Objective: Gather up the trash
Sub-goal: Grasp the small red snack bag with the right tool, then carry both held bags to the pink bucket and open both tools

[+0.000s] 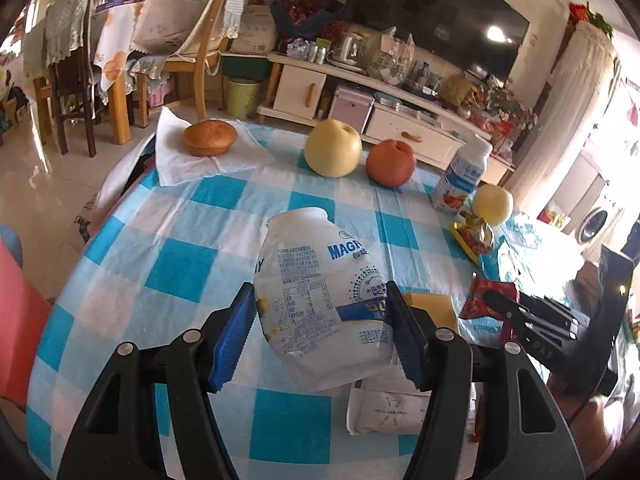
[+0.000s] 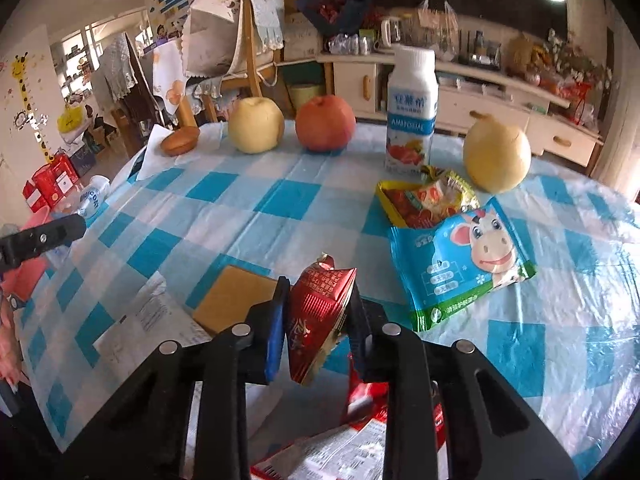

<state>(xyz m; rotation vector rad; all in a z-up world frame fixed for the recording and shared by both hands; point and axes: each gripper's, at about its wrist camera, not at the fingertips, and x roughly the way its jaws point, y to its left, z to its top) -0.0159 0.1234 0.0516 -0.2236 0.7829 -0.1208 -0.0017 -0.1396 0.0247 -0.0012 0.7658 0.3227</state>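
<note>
A crushed white plastic bottle (image 1: 320, 292) with blue print sits between the blue pads of my left gripper (image 1: 322, 314), which is shut on it and holds it above the checked tablecloth (image 1: 180, 264). My right gripper (image 2: 318, 304) is shut on a crumpled red foil wrapper (image 2: 320, 308), lifted just off the cloth. The left wrist view shows that same red wrapper (image 1: 480, 296) at the right, and the right wrist view shows the white bottle (image 2: 94, 196) at the far left. A yellow-red snack wrapper (image 2: 428, 200) and a blue cow-print packet (image 2: 464, 264) lie flat on the table.
At the back of the table stand two pears (image 2: 256, 124) (image 2: 496, 152), an apple (image 2: 326, 122), a milk bottle (image 2: 412, 108) and a bun (image 1: 210, 138) on a napkin. A tan card (image 2: 236, 296) and printed papers (image 2: 148, 320) lie near me. Chairs and a TV cabinet stand beyond.
</note>
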